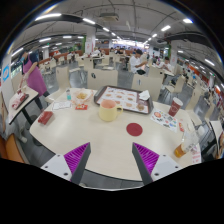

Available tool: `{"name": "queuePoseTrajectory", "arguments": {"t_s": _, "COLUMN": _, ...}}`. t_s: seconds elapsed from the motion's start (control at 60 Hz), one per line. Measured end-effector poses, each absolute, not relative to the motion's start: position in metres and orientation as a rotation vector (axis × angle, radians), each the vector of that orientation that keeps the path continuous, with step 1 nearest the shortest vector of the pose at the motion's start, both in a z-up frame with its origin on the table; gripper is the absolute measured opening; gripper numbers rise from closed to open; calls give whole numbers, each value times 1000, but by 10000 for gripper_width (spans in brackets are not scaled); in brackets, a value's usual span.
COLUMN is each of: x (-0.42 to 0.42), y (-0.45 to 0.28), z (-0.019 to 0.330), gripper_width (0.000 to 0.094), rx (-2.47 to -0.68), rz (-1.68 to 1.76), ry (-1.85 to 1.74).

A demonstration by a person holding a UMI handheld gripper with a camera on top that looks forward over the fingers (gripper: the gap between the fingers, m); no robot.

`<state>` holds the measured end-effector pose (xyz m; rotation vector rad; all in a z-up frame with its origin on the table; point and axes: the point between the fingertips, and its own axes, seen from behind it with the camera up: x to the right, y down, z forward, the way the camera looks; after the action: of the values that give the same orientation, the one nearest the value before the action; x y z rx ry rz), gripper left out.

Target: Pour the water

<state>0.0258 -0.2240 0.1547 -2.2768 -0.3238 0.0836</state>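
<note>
Cup (pixel 108 110) on table (pixel 100 140), well beyond open, empty gripper (pixel 111 160).

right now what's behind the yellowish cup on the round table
Directly behind the yellowish cup lies a rectangular tray with small food items; the cup covers part of its near edge. Beyond the tray stand other tables and chairs. The gripper's jaws are open, holding nothing.
</note>
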Motion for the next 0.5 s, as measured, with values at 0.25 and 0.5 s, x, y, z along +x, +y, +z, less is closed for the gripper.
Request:
{"name": "queuePoseTrajectory", "arguments": {"t_s": 0.25, "x": 149, "y": -238, "z": 127, "gripper_width": 846, "rx": -2287, "rz": 40, "ry": -221}}
{"name": "queuePoseTrajectory", "arguments": {"t_s": 0.5, "x": 290, "y": -239, "z": 87, "gripper_width": 847, "rx": -2299, "rz": -55, "ry": -16}}
